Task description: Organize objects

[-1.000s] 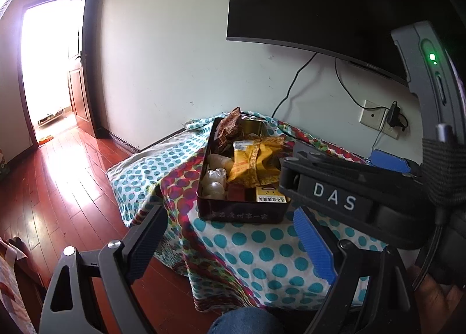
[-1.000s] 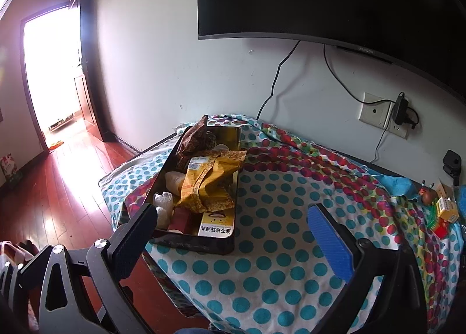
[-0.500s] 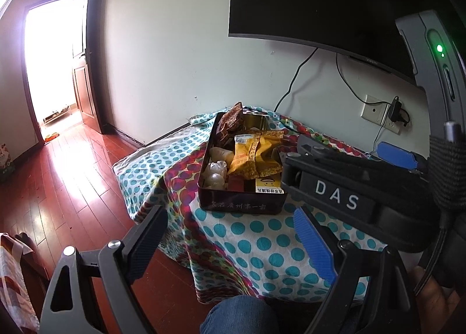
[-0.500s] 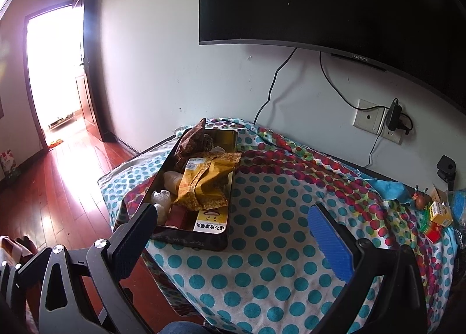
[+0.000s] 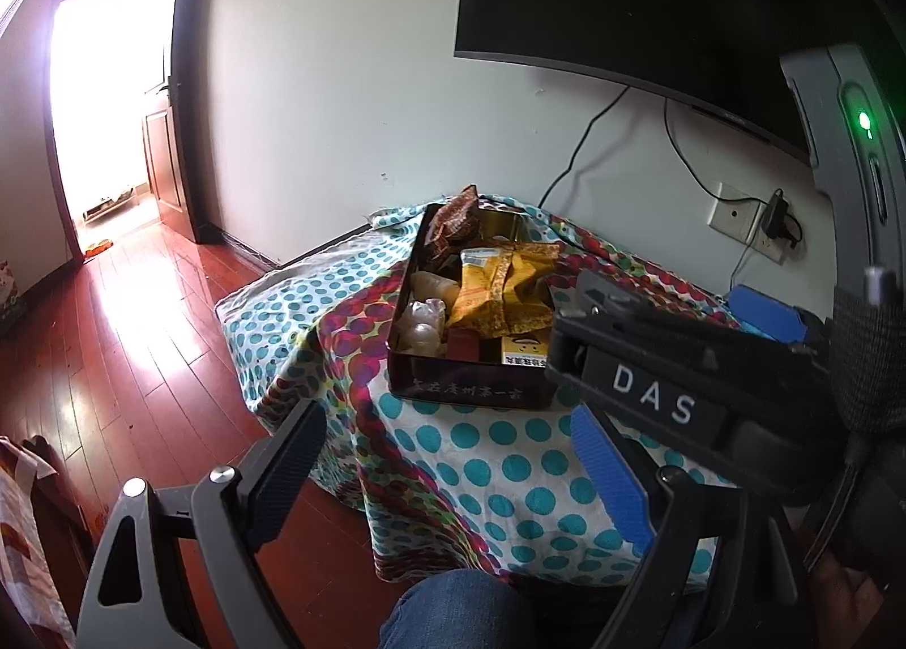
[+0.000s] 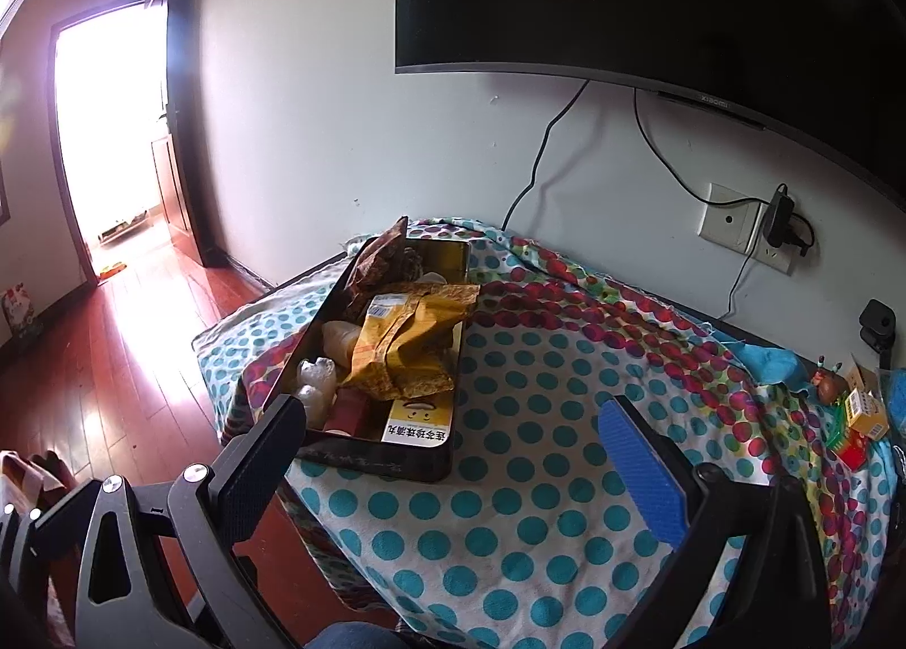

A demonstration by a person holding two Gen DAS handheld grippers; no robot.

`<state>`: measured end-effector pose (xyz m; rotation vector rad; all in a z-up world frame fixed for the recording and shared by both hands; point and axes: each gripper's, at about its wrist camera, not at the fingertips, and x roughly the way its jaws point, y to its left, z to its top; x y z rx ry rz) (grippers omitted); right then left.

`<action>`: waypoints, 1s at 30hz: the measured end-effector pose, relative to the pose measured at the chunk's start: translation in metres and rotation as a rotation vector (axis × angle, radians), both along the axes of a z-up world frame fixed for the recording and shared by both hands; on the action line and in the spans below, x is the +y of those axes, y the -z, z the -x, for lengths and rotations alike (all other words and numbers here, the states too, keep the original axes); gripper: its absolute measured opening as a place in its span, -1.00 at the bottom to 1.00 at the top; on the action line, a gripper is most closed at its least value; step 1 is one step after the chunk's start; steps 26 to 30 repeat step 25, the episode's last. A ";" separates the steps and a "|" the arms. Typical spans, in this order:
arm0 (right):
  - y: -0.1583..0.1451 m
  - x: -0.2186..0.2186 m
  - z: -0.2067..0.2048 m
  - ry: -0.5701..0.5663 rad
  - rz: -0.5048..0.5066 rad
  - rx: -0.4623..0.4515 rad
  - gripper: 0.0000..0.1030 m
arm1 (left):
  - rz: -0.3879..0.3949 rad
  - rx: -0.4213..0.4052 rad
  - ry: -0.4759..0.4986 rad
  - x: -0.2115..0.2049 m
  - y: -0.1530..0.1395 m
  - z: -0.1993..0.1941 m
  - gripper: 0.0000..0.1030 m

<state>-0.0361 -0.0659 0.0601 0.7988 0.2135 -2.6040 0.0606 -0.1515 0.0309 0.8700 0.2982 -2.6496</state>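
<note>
The left gripper (image 5: 447, 470) hangs spread wide and empty over the near edge of the table, and the right gripper (image 6: 458, 459) is likewise spread and empty, held short of the tin (image 6: 374, 456); in the left view the right tool's body crosses in front and covers the tin's right corner. The tin sits on the left part of the dotted cloth (image 6: 526, 507), near the table's left edge, packed with loose goods. Topmost is a yellow packet (image 6: 407, 343), crumpled foil by the look of it: probably light, soft and slithery, best pinched across a flat fold near its edge, not around the bulging middle. The small box (image 6: 419, 422) at the tin's near end looks stiff and light, and its narrow sides should give a sure hold. The clear wrapped pieces (image 6: 314, 383) at the left seem soft and slick and may squirm out of a shallow pinch. A brown packet (image 6: 385, 258) stands at the far end. The tin itself looks rigid and, loaded, the heaviest thing here; its rim is the place to take it. At the far right of the cloth lies a cluster of small boxes (image 6: 860, 411), cut off by the frame. What lies under the yellow packet is hidden, and the print on the tin's wall is too small to read.
</note>
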 end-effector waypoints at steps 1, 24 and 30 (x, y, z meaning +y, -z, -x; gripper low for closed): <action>0.001 -0.001 0.000 -0.001 -0.004 0.001 1.00 | 0.006 -0.003 -0.012 -0.001 0.000 0.000 0.76; -0.003 -0.003 -0.006 -0.007 0.003 0.019 1.00 | 0.079 0.082 -0.041 0.002 -0.009 -0.009 0.76; -0.004 -0.003 -0.006 -0.003 0.001 0.020 1.00 | 0.073 0.075 -0.038 0.001 -0.009 -0.007 0.77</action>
